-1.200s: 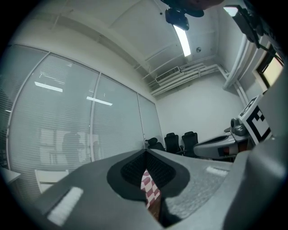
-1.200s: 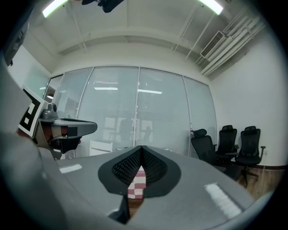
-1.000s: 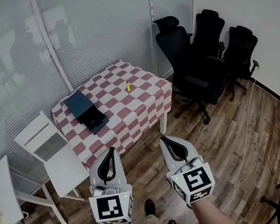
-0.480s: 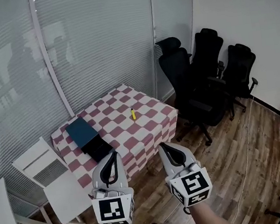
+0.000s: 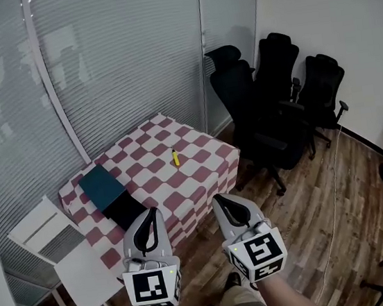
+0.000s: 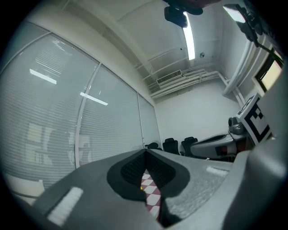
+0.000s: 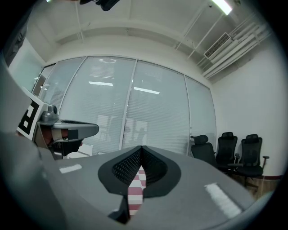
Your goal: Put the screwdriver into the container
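A small yellow screwdriver (image 5: 175, 156) lies on the red-and-white checked table (image 5: 199, 156), toward its far right side. The dark teal container (image 5: 101, 186) sits at the table's left end, with a black part (image 5: 126, 209) sticking out toward me. My left gripper (image 5: 154, 211) and right gripper (image 5: 217, 198) are held side by side in the air, well short of the table. Both are shut with nothing in them. Only a strip of checked cloth (image 6: 152, 194) shows through the left jaws, and likewise cloth (image 7: 135, 188) through the right jaws.
A white chair (image 5: 61, 253) stands at the table's near left. Three black office chairs (image 5: 268, 100) crowd the right corner beside the table. Glass walls with blinds (image 5: 115, 54) run behind it. Wooden floor (image 5: 326, 222) stretches to the right, crossed by a cable.
The table and chairs have drifted left and lower in the head view as the camera moved. Both grippers stay shut and side by side.
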`<state>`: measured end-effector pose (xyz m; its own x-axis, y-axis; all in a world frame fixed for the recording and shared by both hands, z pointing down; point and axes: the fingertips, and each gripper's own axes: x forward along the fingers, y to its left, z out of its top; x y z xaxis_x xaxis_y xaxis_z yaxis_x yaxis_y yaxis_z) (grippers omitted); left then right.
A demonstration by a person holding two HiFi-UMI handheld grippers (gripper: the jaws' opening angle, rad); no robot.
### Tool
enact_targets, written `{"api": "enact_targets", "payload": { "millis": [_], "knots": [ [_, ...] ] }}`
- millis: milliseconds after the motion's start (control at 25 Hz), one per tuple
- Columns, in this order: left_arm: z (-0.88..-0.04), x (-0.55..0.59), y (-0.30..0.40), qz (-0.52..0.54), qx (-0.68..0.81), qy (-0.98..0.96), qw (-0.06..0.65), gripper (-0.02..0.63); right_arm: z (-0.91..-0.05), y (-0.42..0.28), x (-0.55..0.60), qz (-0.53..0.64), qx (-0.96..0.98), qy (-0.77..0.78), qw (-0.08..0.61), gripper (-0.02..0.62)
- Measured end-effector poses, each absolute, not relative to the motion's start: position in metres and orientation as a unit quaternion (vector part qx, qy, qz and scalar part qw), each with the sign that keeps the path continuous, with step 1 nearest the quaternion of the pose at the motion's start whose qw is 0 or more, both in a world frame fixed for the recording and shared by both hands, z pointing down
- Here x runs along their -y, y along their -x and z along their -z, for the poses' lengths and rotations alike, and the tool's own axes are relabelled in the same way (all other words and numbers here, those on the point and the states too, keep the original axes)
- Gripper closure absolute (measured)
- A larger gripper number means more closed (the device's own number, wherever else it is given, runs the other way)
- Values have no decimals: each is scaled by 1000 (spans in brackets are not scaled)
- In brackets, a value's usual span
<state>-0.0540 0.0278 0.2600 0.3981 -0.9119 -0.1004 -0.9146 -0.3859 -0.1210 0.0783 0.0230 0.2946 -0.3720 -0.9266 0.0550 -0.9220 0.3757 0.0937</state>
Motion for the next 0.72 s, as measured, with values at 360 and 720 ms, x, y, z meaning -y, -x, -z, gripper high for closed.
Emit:
{"api": "enact_targets", "payload": {
  "millis": [360,720],
  "knots": [
    [-287,38,37,21,-553,830,65,606,-319,-97,46,-2,831,-553,50,571],
    [-294,121,6,57,-567,820,60,606,-337,-124,132,-34,844,-532,48,571]
  ]
}}
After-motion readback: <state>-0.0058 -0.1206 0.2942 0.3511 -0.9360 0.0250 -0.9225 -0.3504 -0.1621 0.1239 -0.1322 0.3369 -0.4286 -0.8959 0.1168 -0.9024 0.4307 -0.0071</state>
